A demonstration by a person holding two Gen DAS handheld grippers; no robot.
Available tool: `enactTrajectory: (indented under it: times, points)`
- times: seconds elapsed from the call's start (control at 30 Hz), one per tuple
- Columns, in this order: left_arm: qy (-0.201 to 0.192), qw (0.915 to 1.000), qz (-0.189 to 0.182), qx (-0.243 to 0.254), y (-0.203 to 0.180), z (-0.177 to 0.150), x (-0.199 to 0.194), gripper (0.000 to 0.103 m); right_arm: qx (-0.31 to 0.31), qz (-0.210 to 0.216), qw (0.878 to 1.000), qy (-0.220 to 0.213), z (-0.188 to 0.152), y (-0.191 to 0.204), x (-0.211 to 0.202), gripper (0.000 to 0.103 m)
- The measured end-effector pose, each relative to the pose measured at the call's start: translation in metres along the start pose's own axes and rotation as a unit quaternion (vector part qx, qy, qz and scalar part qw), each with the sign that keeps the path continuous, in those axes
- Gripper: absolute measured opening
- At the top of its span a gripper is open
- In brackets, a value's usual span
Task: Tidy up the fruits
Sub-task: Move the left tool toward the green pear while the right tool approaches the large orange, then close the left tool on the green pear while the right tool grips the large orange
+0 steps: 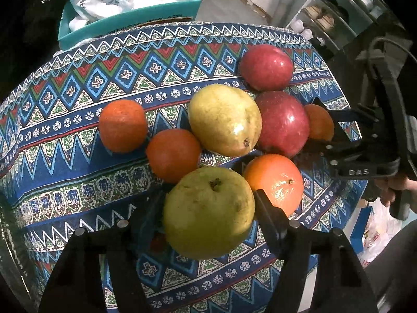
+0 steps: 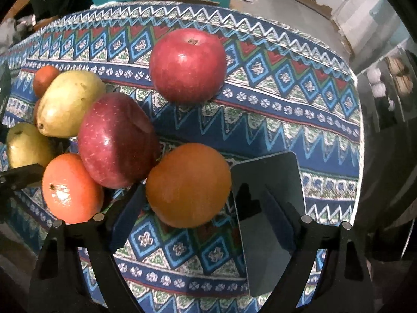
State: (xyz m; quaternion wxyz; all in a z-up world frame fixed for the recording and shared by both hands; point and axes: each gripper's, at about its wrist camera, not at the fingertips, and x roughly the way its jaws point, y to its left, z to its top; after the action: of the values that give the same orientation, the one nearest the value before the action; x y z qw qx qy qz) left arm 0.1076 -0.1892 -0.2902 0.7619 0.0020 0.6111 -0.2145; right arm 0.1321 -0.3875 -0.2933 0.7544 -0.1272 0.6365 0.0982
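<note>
Fruit lies on a patterned blue tablecloth [image 1: 78, 156]. My left gripper [image 1: 208, 208] has its fingers on both sides of a yellow-green pear [image 1: 208, 214], touching it. A second pear [image 1: 224, 120], two red apples [image 1: 282, 124] [image 1: 265, 66] and several oranges [image 1: 122, 125] [image 1: 173, 155] [image 1: 273, 182] lie around it. My right gripper [image 2: 187, 185] is open around an orange [image 2: 187, 185]; its left finger is close to the orange and its right finger stands apart. The right gripper also shows in the left wrist view [image 1: 323, 125]. Apples [image 2: 117, 140] [image 2: 187, 65] lie beyond.
A teal box [image 1: 125, 20] with plastic bags stands beyond the table's far edge. Shelves with jars [image 1: 325, 18] stand at the far right. The table's right edge [image 2: 361, 130] drops off close to the right gripper.
</note>
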Motion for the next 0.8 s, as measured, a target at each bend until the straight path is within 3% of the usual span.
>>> enactTrajectory:
  times: [0.2,0.47,0.8]
  points:
    - [-0.004,0.9999,0.009,0.009,0.003,-0.006,-0.006,0.071,-0.004,0.017,1.000,0.002,0.004,0.006,0.014,0.065]
    - [-0.011,0.9998,0.016,0.005,0.008,-0.013,-0.017,0.071,0.021,0.020,1.000,-0.011,-0.008,0.008,0.008,0.063]
    - [-0.036,0.9992,0.016,0.001,0.007,-0.021,-0.048,0.069,0.057,0.017,0.996,-0.067,-0.018,-0.003,-0.043,0.063]
